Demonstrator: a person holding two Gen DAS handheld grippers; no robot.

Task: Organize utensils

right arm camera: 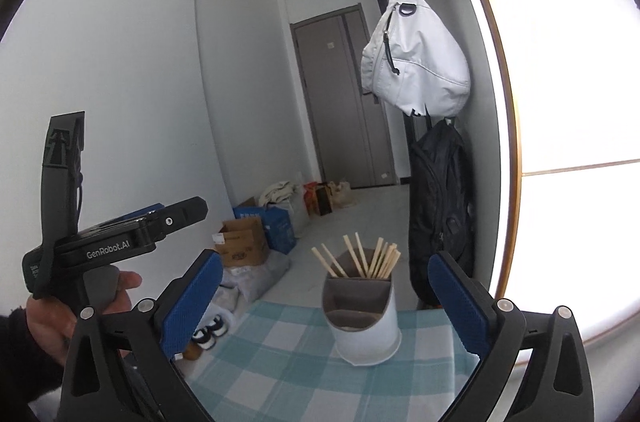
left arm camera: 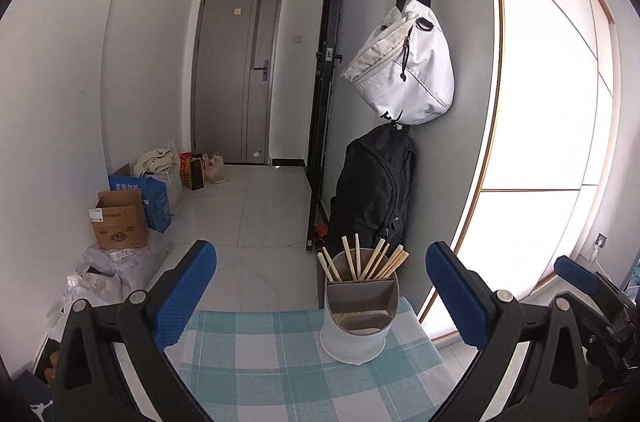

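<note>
A white and grey utensil holder (left arm camera: 356,322) (right arm camera: 364,322) stands upright on the blue-and-white checked tablecloth (left arm camera: 280,362) (right arm camera: 288,362), near the table's far edge. Several wooden chopsticks (left arm camera: 376,262) (right arm camera: 372,260) stick up from its rear compartment; the front compartments look empty. My left gripper (left arm camera: 320,258) is open, short of the holder, nothing between its blue pads. My right gripper (right arm camera: 326,262) is open too, the holder framed between its fingers but farther off. A hand (right arm camera: 52,318) holds the left gripper's black body (right arm camera: 120,242) at the left of the right wrist view.
A white bag (left arm camera: 404,70) and a black backpack (left arm camera: 372,190) hang on the wall behind the table, beside a bright window (left arm camera: 552,102). Cardboard boxes (left arm camera: 120,222), plastic bags and shoes (right arm camera: 210,334) lie on the floor to the left. A grey door (left arm camera: 236,70) closes the hallway.
</note>
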